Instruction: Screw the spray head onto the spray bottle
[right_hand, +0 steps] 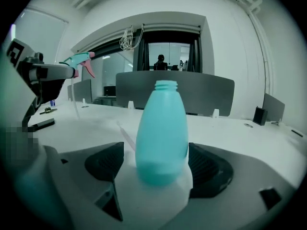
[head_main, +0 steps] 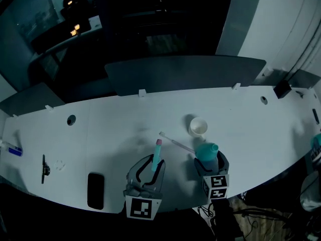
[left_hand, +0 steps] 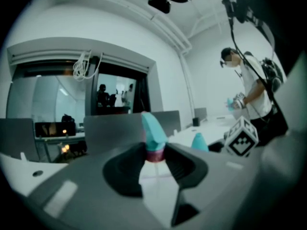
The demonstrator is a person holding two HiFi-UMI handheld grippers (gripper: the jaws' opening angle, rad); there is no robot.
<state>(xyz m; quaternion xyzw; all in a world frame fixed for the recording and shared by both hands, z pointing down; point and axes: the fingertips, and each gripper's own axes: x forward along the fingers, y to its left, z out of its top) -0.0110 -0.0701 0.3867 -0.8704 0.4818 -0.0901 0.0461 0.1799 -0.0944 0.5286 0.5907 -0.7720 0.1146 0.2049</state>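
My left gripper [head_main: 150, 167] is shut on the teal spray head [head_main: 156, 155], its pads clamped at the pink collar [left_hand: 155, 155], nozzle end upward. In the right gripper view the spray head [right_hand: 79, 62] is held up at the left, off the table. The teal spray bottle [right_hand: 161, 133] stands upright on the white table [head_main: 125, 129], open neck at the top. It sits between the jaws of my right gripper [head_main: 210, 165], which are spread wide; the left pad [right_hand: 108, 164] stands apart from the bottle. The two grippers are side by side near the table's front edge.
A small white cup [head_main: 198, 127] and a thin white tube [head_main: 176, 143] lie just beyond the grippers. A black phone [head_main: 95, 190] and a small black tool [head_main: 44, 168] lie front left. A grey divider panel [head_main: 185, 73] lines the far edge. A person [left_hand: 254, 90] stands to the right.
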